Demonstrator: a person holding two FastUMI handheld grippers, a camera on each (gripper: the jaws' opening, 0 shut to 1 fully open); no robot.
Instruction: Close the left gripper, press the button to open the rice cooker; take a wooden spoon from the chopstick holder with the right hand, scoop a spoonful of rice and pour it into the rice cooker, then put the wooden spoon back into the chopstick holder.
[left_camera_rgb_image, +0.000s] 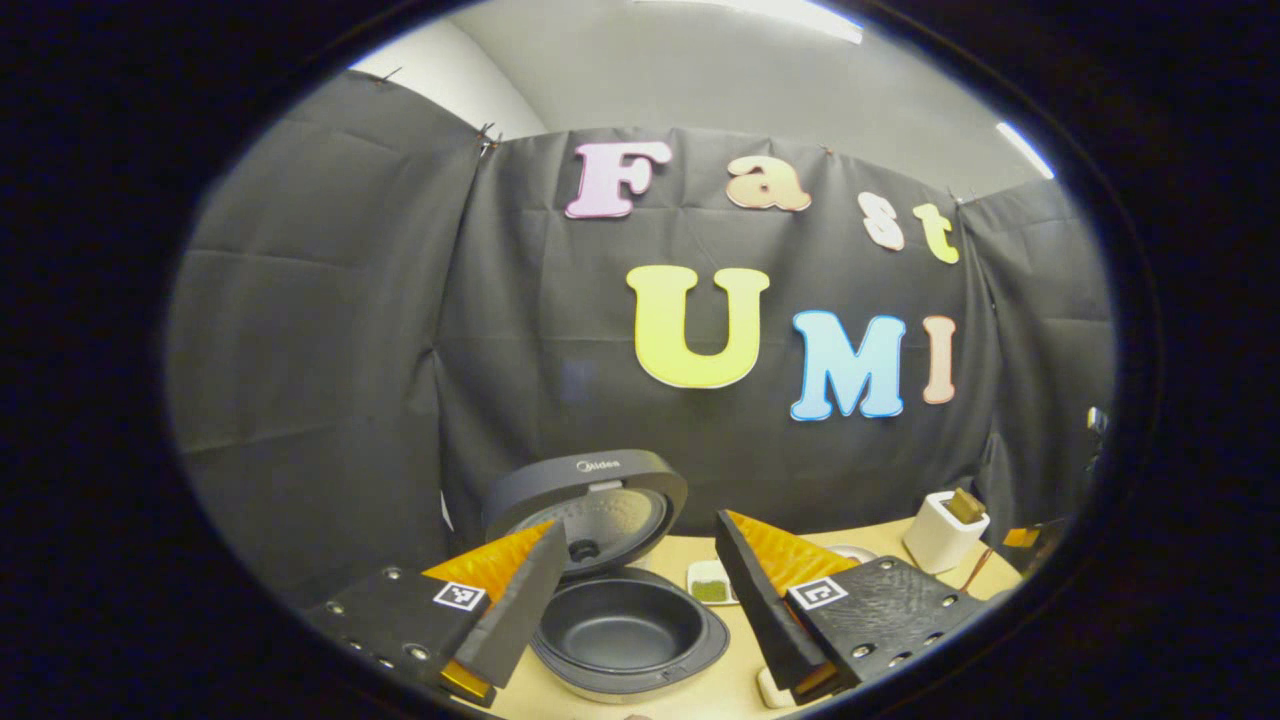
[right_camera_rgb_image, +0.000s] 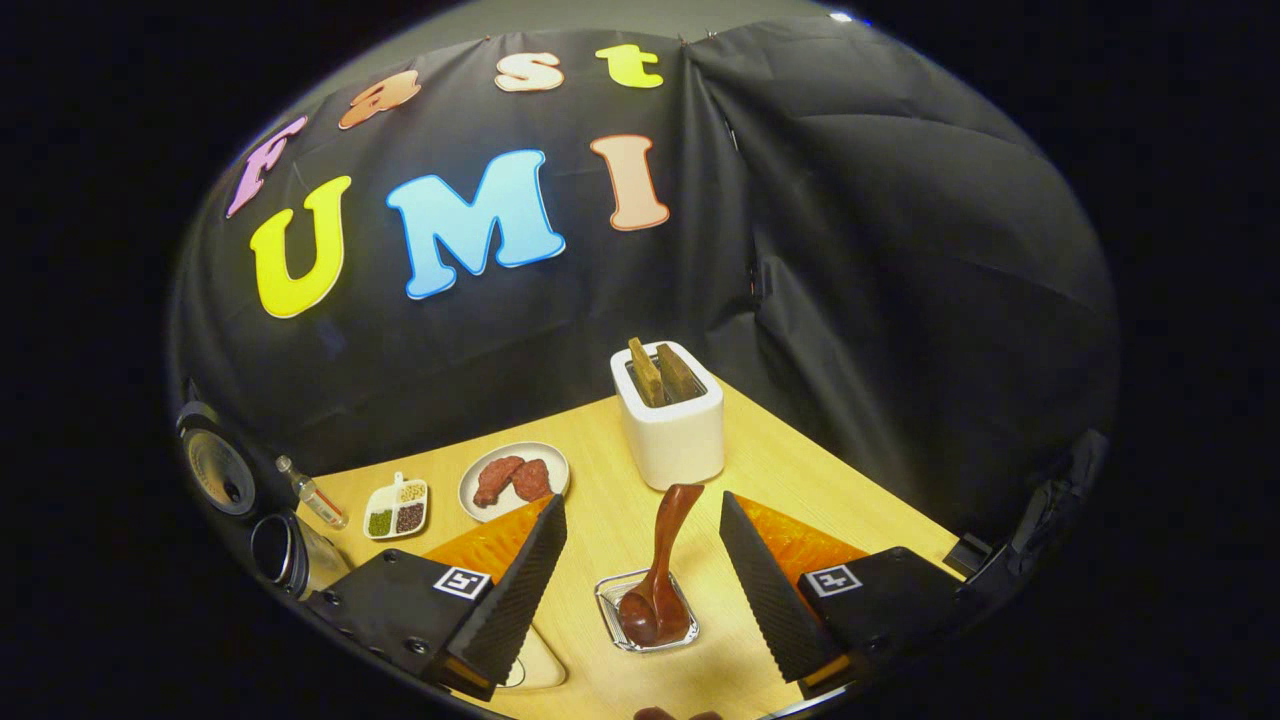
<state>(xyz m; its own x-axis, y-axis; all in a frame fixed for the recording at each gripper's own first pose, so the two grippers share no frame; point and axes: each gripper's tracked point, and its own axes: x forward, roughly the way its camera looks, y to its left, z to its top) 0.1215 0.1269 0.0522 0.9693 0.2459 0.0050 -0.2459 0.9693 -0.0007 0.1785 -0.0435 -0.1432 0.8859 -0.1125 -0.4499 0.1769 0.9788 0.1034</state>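
Observation:
The dark rice cooker (left_camera_rgb_image: 625, 625) stands with its lid (left_camera_rgb_image: 590, 500) raised and its pot bare inside, just beyond my left gripper (left_camera_rgb_image: 640, 590), which is open and holds nothing. At the left rim of the right gripper view the rice cooker (right_camera_rgb_image: 275, 550) shows again. A brown wooden spoon (right_camera_rgb_image: 655, 590) rests with its bowl in a small clear square dish (right_camera_rgb_image: 615, 625), handle rising away from me. My right gripper (right_camera_rgb_image: 642, 510) is open, its fingers on either side of the spoon without touching it. A white holder (right_camera_rgb_image: 668, 420) with wooden pieces in its slots stands behind the spoon.
On the wooden table (right_camera_rgb_image: 800, 480) lie a small divided dish of grains (right_camera_rgb_image: 397, 508), a round plate with reddish-brown pieces (right_camera_rgb_image: 513, 480) and a little bottle (right_camera_rgb_image: 310, 495). A white dish (right_camera_rgb_image: 535, 660) lies under my right gripper's left finger. Black cloth walls close in behind and to the right.

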